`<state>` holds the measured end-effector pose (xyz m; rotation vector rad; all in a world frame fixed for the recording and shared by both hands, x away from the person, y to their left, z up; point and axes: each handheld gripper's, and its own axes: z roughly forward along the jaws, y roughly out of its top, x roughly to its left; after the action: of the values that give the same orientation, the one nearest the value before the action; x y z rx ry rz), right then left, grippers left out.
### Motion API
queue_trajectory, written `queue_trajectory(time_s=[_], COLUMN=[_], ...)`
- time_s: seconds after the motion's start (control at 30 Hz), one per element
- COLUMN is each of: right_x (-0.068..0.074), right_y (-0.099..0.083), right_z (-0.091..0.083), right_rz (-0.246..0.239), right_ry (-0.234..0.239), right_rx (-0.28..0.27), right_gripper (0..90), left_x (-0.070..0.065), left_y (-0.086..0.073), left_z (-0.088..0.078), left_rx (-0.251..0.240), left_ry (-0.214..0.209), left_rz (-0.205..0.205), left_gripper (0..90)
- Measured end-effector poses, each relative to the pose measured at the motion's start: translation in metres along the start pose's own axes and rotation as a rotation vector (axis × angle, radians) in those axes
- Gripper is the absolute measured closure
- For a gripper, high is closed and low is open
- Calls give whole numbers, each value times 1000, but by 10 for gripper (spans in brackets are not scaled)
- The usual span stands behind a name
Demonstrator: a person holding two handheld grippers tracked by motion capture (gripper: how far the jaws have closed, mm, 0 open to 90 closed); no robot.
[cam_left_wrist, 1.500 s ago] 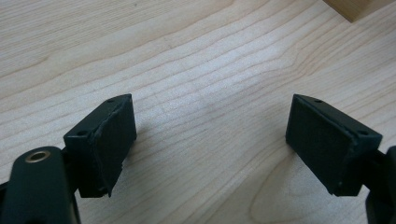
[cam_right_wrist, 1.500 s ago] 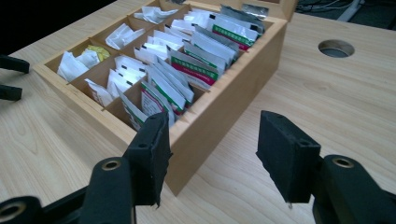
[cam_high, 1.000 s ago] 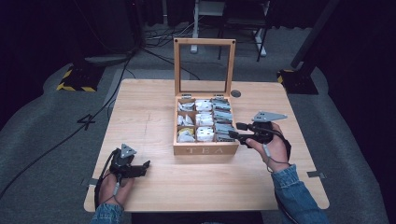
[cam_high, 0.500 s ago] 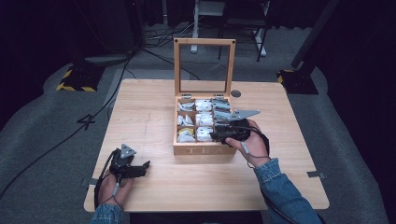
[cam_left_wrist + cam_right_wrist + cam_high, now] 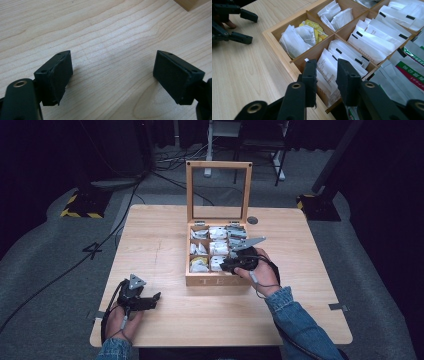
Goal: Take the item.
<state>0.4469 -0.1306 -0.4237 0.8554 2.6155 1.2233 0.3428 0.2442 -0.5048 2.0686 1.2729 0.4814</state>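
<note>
At the lower left of the high view, the left gripper (image 5: 150,299) rests low over the bare table (image 5: 160,235), well apart from the box. In its own view the two black pads (image 5: 58,75) stand wide with nothing but wood grain between them, and one corner of the box peeks in at the upper right.

Moving toward the centre, the wooden tea box (image 5: 217,281) sits with its glass lid upright at the back, its compartments packed with paper sachets. The front left compartment holds white and yellow sachets (image 5: 299,37).

Just right of centre, the right gripper (image 5: 227,266) hangs over the front row of the box. In the right gripper view, its jaws have just been closing and now stand narrow, straddling a white tea sachet (image 5: 328,68) that stands on edge in the front middle compartment. Whether the pads already pinch the paper is hard to say from this angle; a sliver of gap seems to remain on either side, so I would call it not yet gripped.

The step in hand looks like picking one sachet out of the box. The next move calls for finishing the squeeze on that single sachet without catching its neighbours, then drawing it straight up clear of the wooden divider (image 5: 312,51) and out over the front wall.
</note>
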Motion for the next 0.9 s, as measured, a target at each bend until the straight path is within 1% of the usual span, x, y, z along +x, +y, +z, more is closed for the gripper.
queue_trajectory(time_s=[0.07, 0.23, 0.3, 0.37, 0.4, 0.53, 0.57, 0.63, 0.67, 0.7, 0.73, 0.77, 0.9], right_x=[0, 1, 1, 1, 1, -2, -2, -1, -1, 0, 0, 2, 3], right_y=[1, 2, 3, 2, 2, 2, 2, 3, 3, 3, 3, 4, 4], right_z=[3, 11, 12, 16, 16, 19, 19, 18, 18, 18, 18, 18, 18], right_rz=[0, -16, -13, -17, -17, -5, -6, -15, -15, -22, -22, -38, -57], right_ry=[1, 11, 12, 11, 11, 18, 19, 21, 21, 25, 25, 19, 13], right_rx=[12, 47, 50, 69, 69, 80, 83, 97, 97, 96, 96, 92, 81], right_gripper=[734, 766, 767, 767, 767, 775, 790, 850, 850, 883, 883, 899, 900], left_x=[0, 0, 0, 0, 0, 0, 0, 0, 0, 0, 0, 0, 0], left_y=[0, 0, 0, 0, 0, 0, 0, 0, 0, 0, 0, 0, 0], left_z=[0, 0, 0, 0, 0, 0, 0, 0, 0, 0, 0, 0, 0], left_rx=[0, 0, 0, 0, 0, 0, 0, 0, 0, 0, 0, 0, 0], left_ry=[0, -1, 0, 0, 0, 0, 0, 0, 0, 0, 0, 0, 0], left_rz=[1, 1, 0, 0, 1, 0, 0, 1, 1, 0, 0, 0, 0], left_gripper=[165, 165, 165, 165, 165, 165, 165, 165, 165, 165, 165, 165, 165])
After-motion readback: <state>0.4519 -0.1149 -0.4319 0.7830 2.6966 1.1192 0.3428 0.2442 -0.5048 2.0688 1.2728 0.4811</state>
